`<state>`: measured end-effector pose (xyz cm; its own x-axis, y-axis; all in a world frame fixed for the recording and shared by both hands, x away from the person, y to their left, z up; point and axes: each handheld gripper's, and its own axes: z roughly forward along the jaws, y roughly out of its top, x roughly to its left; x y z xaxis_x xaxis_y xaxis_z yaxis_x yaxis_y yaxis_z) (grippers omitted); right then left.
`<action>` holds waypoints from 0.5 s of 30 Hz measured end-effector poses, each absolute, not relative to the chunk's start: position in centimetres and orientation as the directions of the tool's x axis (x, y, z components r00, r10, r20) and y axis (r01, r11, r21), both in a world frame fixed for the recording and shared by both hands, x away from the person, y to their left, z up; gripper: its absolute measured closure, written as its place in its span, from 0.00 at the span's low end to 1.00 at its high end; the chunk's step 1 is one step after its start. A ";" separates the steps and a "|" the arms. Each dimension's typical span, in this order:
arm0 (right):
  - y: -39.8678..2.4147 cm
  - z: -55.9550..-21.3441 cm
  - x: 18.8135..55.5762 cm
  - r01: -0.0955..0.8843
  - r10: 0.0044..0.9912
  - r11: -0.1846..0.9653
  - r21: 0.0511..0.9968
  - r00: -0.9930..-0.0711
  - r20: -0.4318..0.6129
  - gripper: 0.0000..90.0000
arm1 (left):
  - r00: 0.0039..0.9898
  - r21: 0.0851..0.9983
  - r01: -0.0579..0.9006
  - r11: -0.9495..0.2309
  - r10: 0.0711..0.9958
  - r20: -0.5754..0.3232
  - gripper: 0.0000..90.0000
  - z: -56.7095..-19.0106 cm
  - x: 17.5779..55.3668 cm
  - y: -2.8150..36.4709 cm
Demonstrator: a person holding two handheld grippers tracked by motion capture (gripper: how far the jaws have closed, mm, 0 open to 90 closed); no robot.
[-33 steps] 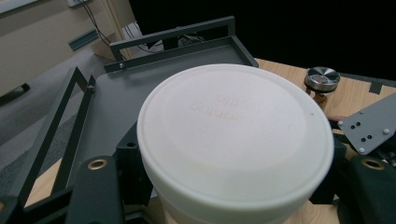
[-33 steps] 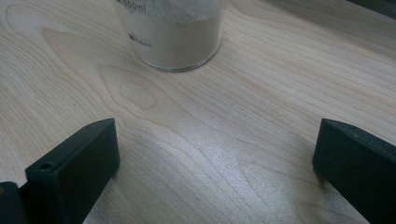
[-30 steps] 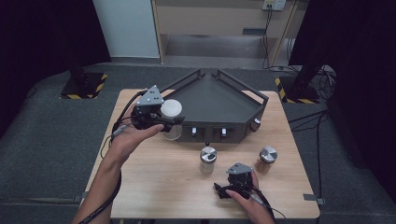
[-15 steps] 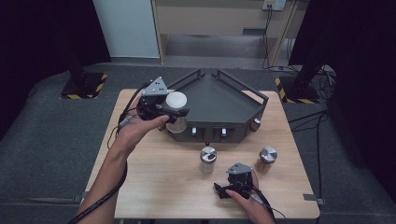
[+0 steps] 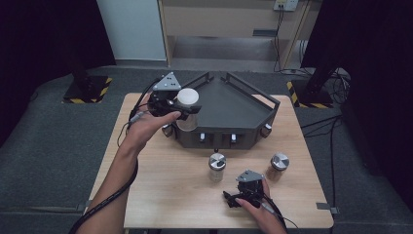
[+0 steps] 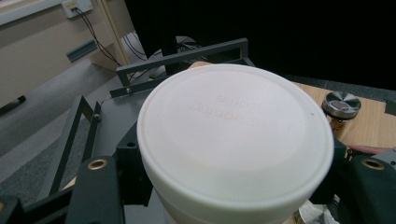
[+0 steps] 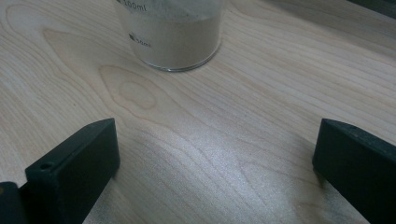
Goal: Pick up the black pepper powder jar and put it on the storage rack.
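Observation:
My left gripper [image 5: 187, 111] is shut on a clear jar with a white lid [image 5: 188, 98], held in the air over the left rim of the dark angular tray [image 5: 229, 105]. In the left gripper view the white lid [image 6: 233, 135] sits between my black jaws, with the tray [image 6: 107, 126] behind it. Two jars with silver lids stand on the wooden table: one [image 5: 217, 165] in the middle, one [image 5: 278, 166] to its right. My right gripper [image 5: 233, 201] rests low near the table's front edge, jaws open. In the right gripper view a glass jar of beige powder [image 7: 170, 35] stands ahead of the open jaws.
The tray has raised bar rails and sits at the back of the table [image 5: 160, 195]. A silver-lidded jar [image 6: 343, 105] shows on the table past the tray's right side. Dark floor surrounds the table, with a cabinet and cables behind.
My left gripper has carried the white-lidded jar to the right and slightly up, from beside the tray's left corner to over its left rim. The right gripper has stayed put.

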<state>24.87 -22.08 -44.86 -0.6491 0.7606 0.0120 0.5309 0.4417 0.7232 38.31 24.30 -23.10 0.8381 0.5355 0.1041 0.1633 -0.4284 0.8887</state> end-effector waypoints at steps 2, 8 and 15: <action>-22.1 -44.8 24.9 0.531 0.760 0.443 0.723 -0.650 0.011 0.01 | 0.840 0.889 0.162 -0.429 0.533 0.104 0.36 -23.1 38.6 24.3; -22.1 -44.9 24.8 0.531 0.762 0.441 0.723 -0.648 0.011 0.01 | 0.840 0.889 0.163 -0.428 0.533 0.103 0.36 -23.0 39.4 24.1; -22.1 -44.9 24.8 0.531 0.762 0.441 0.724 -0.648 0.011 0.01 | 0.845 0.887 0.162 -0.432 0.526 0.102 0.36 -22.9 40.5 23.7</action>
<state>24.83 -22.05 -44.87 -0.6475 0.7620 0.0111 0.5312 0.4408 0.7235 40.48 23.66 -22.88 0.8445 0.5258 0.1018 0.1622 -0.4323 0.8870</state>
